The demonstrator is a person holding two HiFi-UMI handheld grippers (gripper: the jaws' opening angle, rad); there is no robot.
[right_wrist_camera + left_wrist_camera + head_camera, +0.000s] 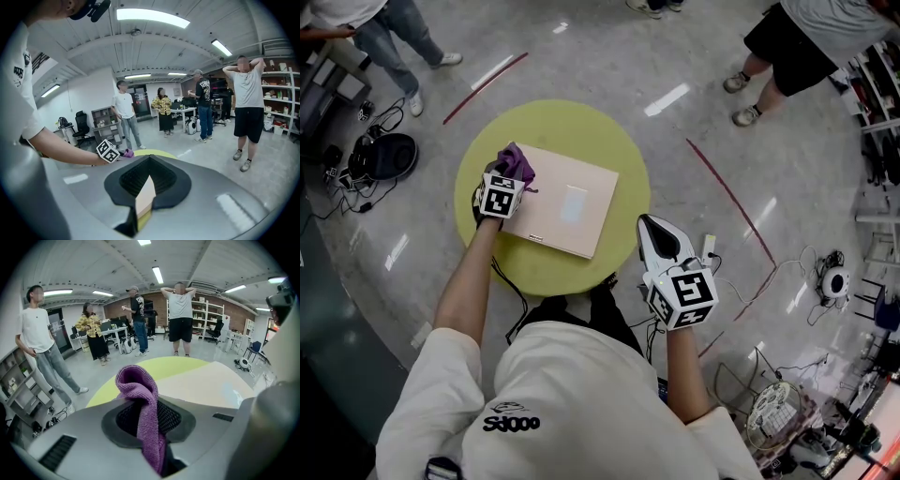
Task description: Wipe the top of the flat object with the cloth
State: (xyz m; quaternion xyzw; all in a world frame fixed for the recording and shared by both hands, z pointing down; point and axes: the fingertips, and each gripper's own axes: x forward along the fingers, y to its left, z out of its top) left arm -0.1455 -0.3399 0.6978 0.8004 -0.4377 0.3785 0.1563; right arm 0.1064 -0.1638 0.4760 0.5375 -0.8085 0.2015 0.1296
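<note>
Round yellow-green surface [609, 131], with the beige flat object [567, 202] lying on it, roughly centred. Right claw [645, 223] hangs at the surface's right rim, clear of the flat object, tips together, nothing in it. Left claw [508, 173] is at the flat object's far-left corner, clamped on the purple cloth [517, 162], which bunches out past the tips.

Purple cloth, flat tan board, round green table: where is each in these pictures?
purple cloth [149, 420]: left gripper view, middle of its hanging strip.
flat tan board [551, 187]: head view, top face.
round green table [581, 120]: head view, bare far part.
</note>
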